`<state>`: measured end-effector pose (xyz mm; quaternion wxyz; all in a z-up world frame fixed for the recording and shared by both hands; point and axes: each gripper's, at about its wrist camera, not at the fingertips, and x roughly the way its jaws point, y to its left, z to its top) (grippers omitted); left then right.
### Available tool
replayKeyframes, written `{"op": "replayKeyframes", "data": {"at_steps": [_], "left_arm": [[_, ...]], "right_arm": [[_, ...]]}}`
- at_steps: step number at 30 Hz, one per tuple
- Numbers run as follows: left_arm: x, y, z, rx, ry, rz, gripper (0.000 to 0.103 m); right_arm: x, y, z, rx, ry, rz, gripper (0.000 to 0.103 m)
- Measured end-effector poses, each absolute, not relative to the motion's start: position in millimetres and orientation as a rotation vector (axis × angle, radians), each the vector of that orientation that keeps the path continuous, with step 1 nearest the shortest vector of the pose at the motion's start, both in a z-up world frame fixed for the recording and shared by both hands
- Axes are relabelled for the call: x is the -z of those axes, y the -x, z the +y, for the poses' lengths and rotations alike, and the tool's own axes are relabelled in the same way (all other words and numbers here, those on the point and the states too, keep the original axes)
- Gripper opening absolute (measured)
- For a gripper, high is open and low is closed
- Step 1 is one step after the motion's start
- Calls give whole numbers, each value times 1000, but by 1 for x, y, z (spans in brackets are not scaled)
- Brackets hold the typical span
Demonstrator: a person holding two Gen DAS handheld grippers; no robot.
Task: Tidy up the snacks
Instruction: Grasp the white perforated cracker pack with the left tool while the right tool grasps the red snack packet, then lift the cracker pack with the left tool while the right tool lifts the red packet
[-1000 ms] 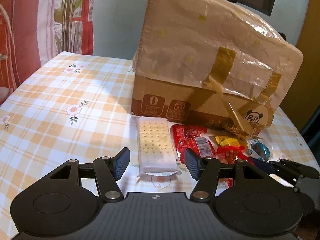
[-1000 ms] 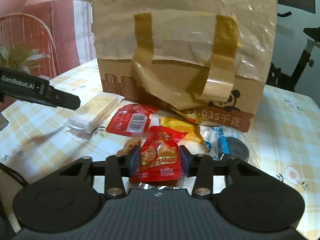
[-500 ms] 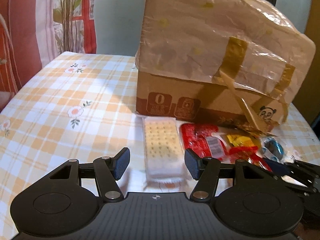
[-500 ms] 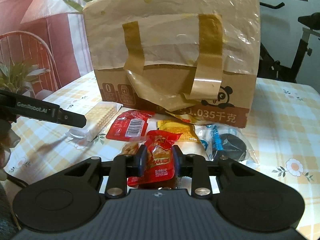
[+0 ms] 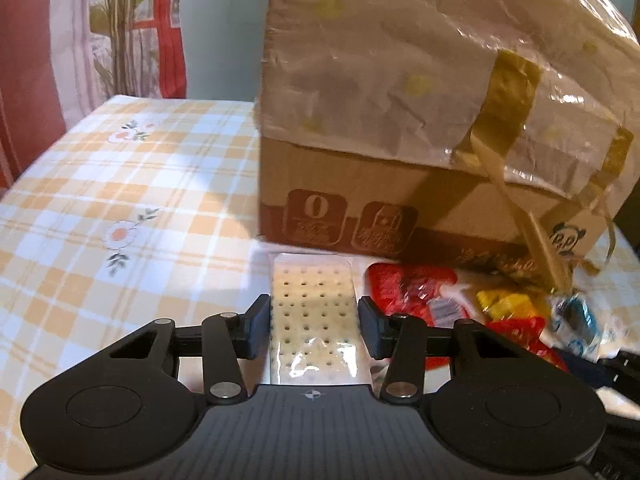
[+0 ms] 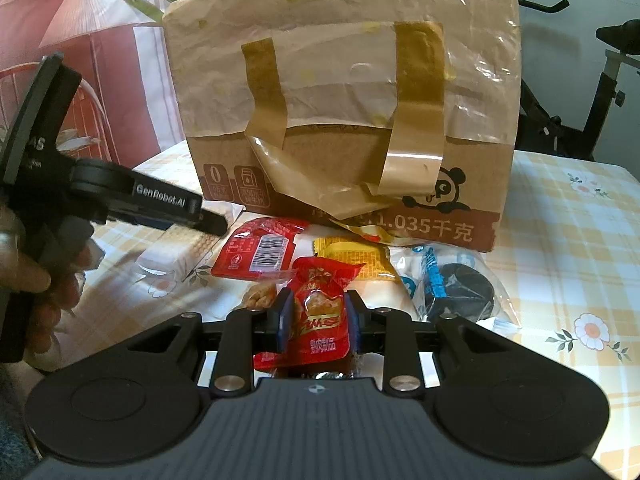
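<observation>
Left claw (image 5: 313,330) open astride the cracker pack (image 5: 314,312) on the counter (image 5: 120,184) by the box (image 5: 420,120), probably light but brittle, best pinched gently across its long edges; right claw (image 6: 316,322) clamped on soft, slick red pouch (image 6: 320,316).

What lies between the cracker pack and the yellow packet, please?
In the right wrist view, a red barcoded pouch lies between the cracker pack and the yellow packet.
</observation>
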<state>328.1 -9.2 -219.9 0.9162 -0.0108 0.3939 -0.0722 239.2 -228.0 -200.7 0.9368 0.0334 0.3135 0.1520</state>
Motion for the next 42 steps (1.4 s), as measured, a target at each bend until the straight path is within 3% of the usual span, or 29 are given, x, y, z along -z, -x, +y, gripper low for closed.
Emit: {"op": "replayKeyframes", "data": {"at_steps": [29,32,42], "left_arm": [[222,-295,6,179,75,797,49],[222,-295,5,176,72,794,50],[221,-294,5,179,72,800,49]], "right_arm": [[198,-267,-203,-379,-8,697,35],[202,-265,-200,-399,6,692,42],[202,-254,-198,-399,32,638,32]]}}
